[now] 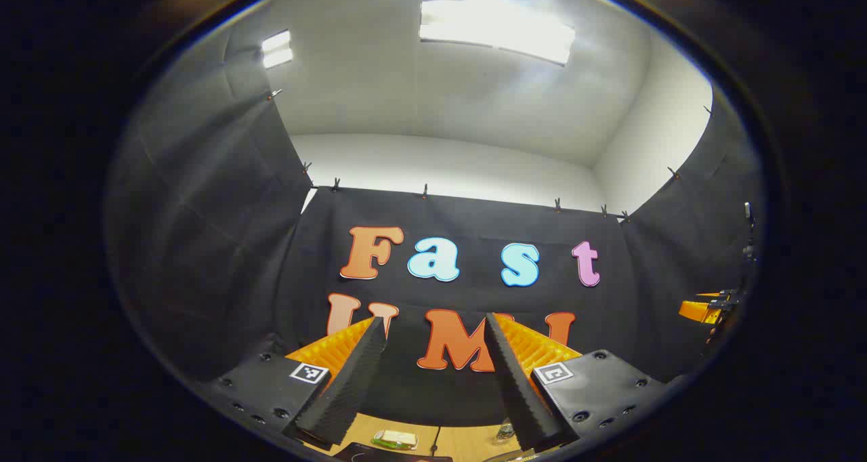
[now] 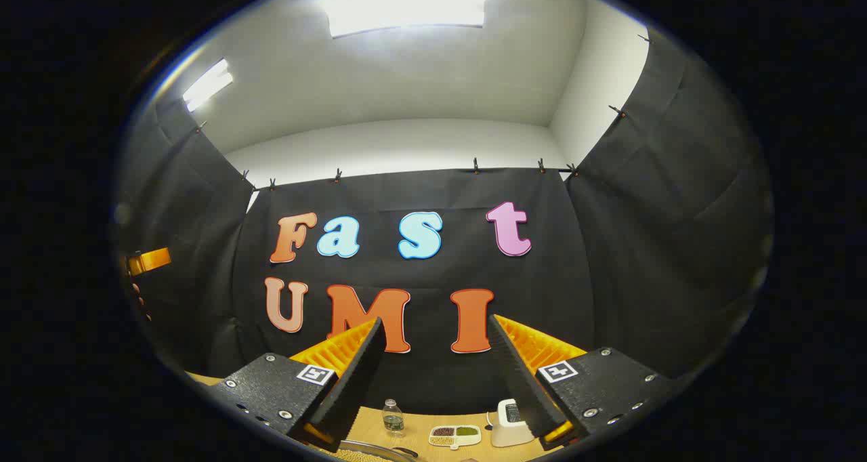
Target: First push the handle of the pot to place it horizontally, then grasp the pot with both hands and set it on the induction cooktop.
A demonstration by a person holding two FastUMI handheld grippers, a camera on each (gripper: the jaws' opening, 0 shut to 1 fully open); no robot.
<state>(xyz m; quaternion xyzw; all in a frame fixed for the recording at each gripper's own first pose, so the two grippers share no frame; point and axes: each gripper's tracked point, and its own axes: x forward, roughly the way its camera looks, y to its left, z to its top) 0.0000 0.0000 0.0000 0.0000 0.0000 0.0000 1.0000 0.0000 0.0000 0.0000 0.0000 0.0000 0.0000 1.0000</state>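
Both grippers are held high and point at the booth's back wall. In the left gripper view my left gripper (image 1: 433, 323) stands open with nothing between its black-and-orange fingers (image 1: 352, 374). My right gripper (image 2: 435, 323) is open too, with nothing in it. Only a curved metal rim (image 2: 379, 448), seemingly the pot's, peeks in at the bottom edge below the right gripper, with pale grains beside it. A dark flat edge (image 1: 399, 458) lies at the very bottom under the left gripper; I cannot tell whether it is the cooktop.
On the wooden table's far strip stand a small water bottle (image 2: 392, 418), a white divided dish (image 2: 455, 435) and a white device (image 2: 508, 425). A small green-and-white packet (image 1: 395, 439) and a cable lie there. The other gripper's orange part (image 1: 701, 310) shows at the right; the left one (image 2: 149, 261) shows far left with a hand.
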